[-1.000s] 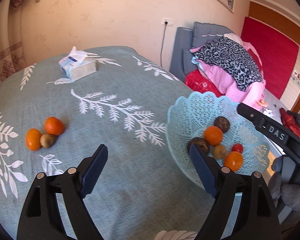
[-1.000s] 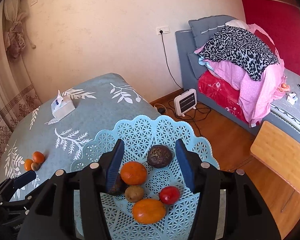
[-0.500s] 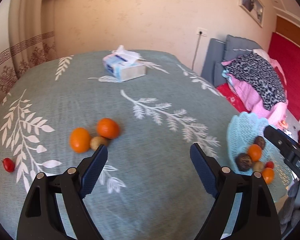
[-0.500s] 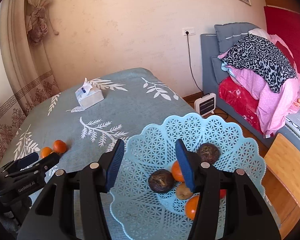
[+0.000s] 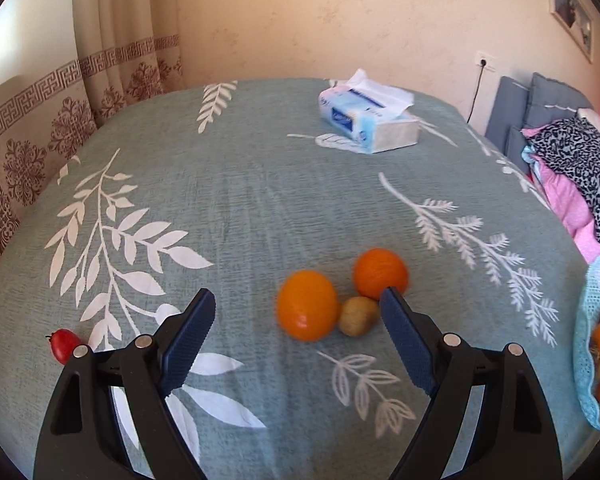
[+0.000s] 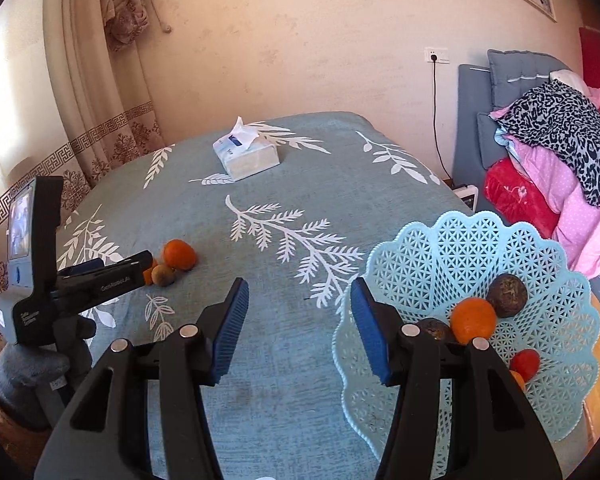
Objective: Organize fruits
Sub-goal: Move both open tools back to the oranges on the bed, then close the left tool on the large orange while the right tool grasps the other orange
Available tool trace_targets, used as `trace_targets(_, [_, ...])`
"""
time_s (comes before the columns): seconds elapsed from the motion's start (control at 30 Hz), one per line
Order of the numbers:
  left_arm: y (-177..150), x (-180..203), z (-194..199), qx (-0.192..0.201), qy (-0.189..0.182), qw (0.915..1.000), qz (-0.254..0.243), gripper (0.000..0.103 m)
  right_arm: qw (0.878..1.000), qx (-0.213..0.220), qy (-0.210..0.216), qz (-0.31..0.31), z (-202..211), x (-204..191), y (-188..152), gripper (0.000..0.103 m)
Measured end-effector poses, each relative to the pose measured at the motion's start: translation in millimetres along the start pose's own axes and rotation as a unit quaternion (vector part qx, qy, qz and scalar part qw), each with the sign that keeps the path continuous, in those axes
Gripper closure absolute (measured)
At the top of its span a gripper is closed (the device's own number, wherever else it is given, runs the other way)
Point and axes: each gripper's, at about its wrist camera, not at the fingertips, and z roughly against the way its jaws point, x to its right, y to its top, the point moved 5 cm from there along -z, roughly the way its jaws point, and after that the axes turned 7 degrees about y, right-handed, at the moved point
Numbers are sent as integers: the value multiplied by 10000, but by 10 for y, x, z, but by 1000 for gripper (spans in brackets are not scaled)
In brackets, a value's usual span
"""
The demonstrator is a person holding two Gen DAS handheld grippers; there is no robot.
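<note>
Two oranges [image 5: 306, 304] [image 5: 380, 273] and a small brown kiwi [image 5: 357, 316] lie together on the teal tablecloth [image 5: 260, 208], just ahead of my open, empty left gripper [image 5: 296, 316]. A small red tomato [image 5: 63, 345] lies at the left. The light-blue lattice basket [image 6: 440, 256] holds an orange [image 6: 473, 319], two dark round fruits [image 6: 507, 289], a red tomato [image 6: 525, 364] and more. My right gripper [image 6: 298, 312] is open and empty beside the basket's left rim. The left gripper also shows in the right wrist view [image 6: 100, 276], reaching the loose fruits [image 6: 179, 255].
A tissue box [image 5: 366, 118] stands at the far side of the table. A curtain [image 5: 32, 120] hangs at the left. A bed with a pile of clothes [image 6: 560, 148] and a heater [image 6: 466, 196] are at the right, past the table's edge.
My left gripper has swung left from the basket toward the loose oranges and kiwi, which now lie close ahead. My right gripper has pulled back left off the basket. Both stay open.
</note>
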Motion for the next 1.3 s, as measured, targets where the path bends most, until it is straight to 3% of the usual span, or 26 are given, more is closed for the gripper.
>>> trace_targets(0.23, [41,-111,-290,-194,169,9996,103,19,9998,-115,144,103,-100,-140,-23,48])
trace_targets(0.47, [37,-152,-417,-294,40,9993,245,19,9993,-227,237,187,-209,-257,-50,48])
trace_targets(0.63, [10,-88,-373,-237,-308,9991,186,40,9988,-285,278,277,-287,-360,-51,48])
trace_targets(0.77, [-10,-31,-317,-224,-675,9973,169,63,9985,-331,273,330,-346,-421,-50,48])
trace_targets(0.83, [-22,-28,-284,-220,-748,9968,176,66,9983,-377,291,329,-387,-451,-50,48])
trace_targets(0.97, [-41,-98,-247,-208,-672,9971,282,66,9976,-515,388,264,-501,-514,-38,48])
trace_targets(1.3, [41,-400,-101,216,8,9985,506,66,9935,-923,593,299,-942,-744,37,48])
